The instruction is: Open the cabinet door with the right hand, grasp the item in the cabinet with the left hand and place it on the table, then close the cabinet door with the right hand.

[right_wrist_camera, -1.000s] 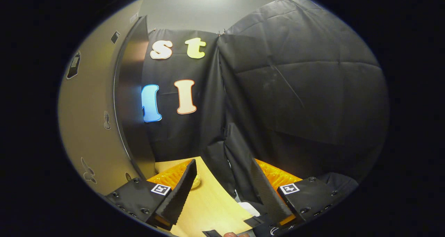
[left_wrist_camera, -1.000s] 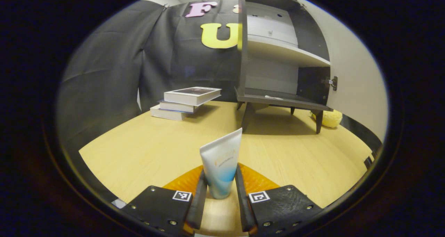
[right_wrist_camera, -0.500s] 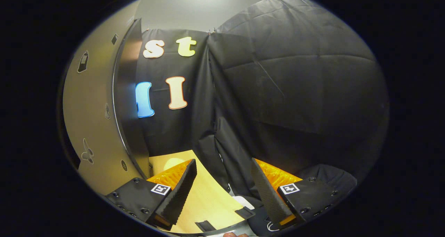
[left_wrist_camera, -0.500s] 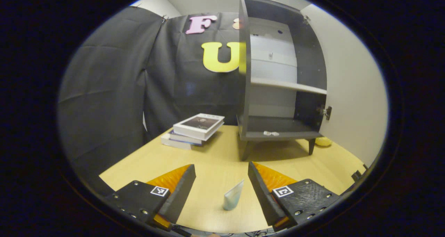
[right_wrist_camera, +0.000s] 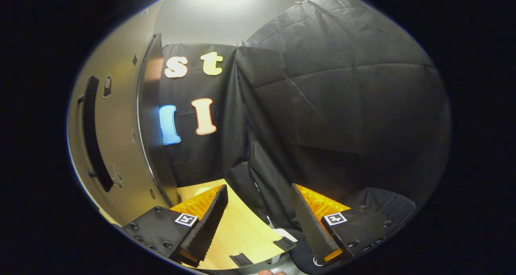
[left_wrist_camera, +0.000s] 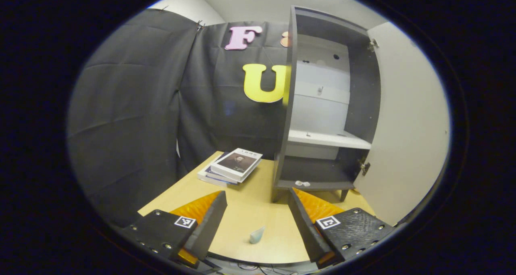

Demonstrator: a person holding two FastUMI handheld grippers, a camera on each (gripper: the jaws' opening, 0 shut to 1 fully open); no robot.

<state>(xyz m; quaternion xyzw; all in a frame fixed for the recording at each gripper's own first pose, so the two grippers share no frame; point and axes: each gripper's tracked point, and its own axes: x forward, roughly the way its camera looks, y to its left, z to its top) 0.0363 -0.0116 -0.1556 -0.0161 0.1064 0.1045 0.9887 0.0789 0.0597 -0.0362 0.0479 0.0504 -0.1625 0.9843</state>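
A small white-and-blue tube [left_wrist_camera: 256, 235] stands on the wooden table [left_wrist_camera: 242, 210] near its front edge. My left gripper [left_wrist_camera: 257, 220] is open, raised well above and behind the tube. The dark cabinet [left_wrist_camera: 322, 105] stands at the back with its pale door [left_wrist_camera: 407, 121] swung wide to the right; a small white scrap lies on its bottom shelf [left_wrist_camera: 302, 183]. In the right gripper view my right gripper [right_wrist_camera: 258, 218] is open with nothing between its fingers, just right of the open door [right_wrist_camera: 117, 146], whose dark handle [right_wrist_camera: 93, 134] faces me.
A stack of books [left_wrist_camera: 234, 167] lies on the table left of the cabinet. Black cloth walls close in the left side and, in the right gripper view, the right side. The table's edge [right_wrist_camera: 258, 242] runs under my right gripper.
My left gripper let go of the tube, opened, and pulled back and up; the tube stands on the table. The right gripper view shifted so that the door's handle came into sight.
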